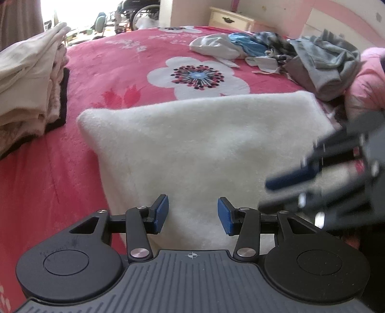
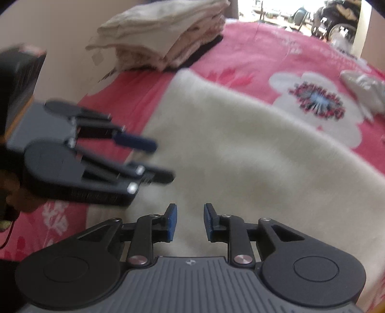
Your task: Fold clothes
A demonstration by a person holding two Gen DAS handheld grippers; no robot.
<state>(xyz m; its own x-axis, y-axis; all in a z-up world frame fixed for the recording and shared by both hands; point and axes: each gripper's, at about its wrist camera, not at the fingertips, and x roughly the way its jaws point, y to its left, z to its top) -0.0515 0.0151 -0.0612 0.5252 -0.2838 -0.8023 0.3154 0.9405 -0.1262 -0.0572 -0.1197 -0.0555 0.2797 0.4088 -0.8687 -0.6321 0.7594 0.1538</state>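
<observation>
A cream fleece garment (image 1: 204, 139) (image 2: 252, 156) lies folded flat on the pink flowered bedspread (image 1: 108, 60) (image 2: 264, 55). My left gripper (image 1: 193, 215) hovers over its near edge, open, with nothing between the blue pads. It shows again in the right wrist view as the left gripper (image 2: 163, 161), blurred, over the garment's left edge. My right gripper (image 2: 190, 221) is also above the near edge, its pads a narrow gap apart and bare, open. From the left wrist view the right gripper (image 1: 267, 195) appears blurred at the garment's right side.
A stack of folded cream clothes (image 1: 26, 89) (image 2: 163, 33) sits on the bed's left side. A heap of unfolded white, blue and grey clothes (image 1: 288, 53) lies at the far right. Behind the bed are a nightstand (image 1: 231, 20) and a wheelchair (image 1: 142, 12).
</observation>
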